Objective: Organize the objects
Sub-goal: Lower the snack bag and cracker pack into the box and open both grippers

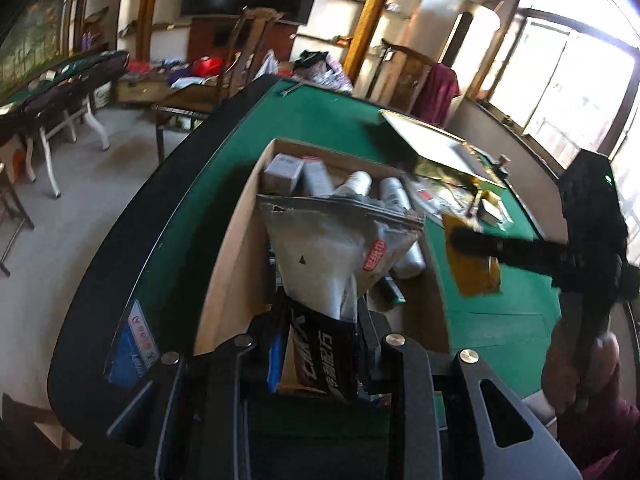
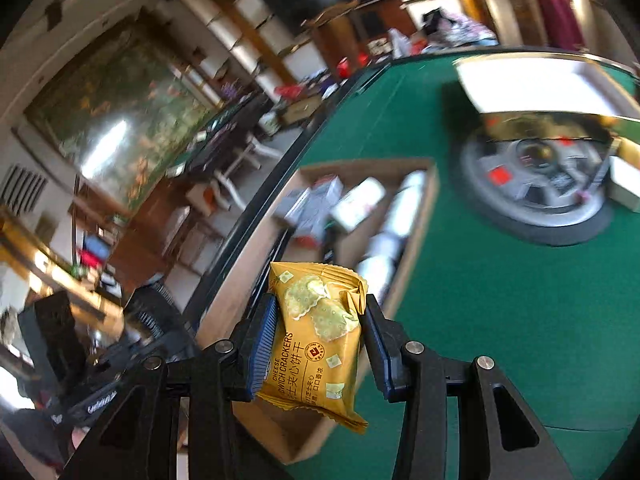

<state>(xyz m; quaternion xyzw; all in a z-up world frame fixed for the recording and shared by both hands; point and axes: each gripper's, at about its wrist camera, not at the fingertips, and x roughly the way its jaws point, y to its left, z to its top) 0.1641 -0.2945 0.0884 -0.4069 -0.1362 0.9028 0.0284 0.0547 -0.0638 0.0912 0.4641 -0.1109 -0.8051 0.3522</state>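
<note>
My left gripper (image 1: pixel 320 332) is shut on a black-and-silver pouch (image 1: pixel 332 256) and holds it over the open cardboard box (image 1: pixel 240 240) on the green table. The box holds small cartons (image 1: pixel 284 168) and white bottles (image 1: pixel 394 192). My right gripper (image 2: pixel 320 340) is shut on a yellow cheese cracker packet (image 2: pixel 316 340) and holds it above the near end of the box (image 2: pixel 424 208). In the left wrist view the right gripper (image 1: pixel 460 236) shows at the right with the yellow packet (image 1: pixel 476 272), just right of the box.
The green felt table (image 1: pixel 320 112) has a dark raised rim (image 1: pixel 120 280). A white tray (image 1: pixel 432 140) and a round grey centre panel (image 2: pixel 536 184) with small items lie beyond the box. Chairs and other tables stand behind.
</note>
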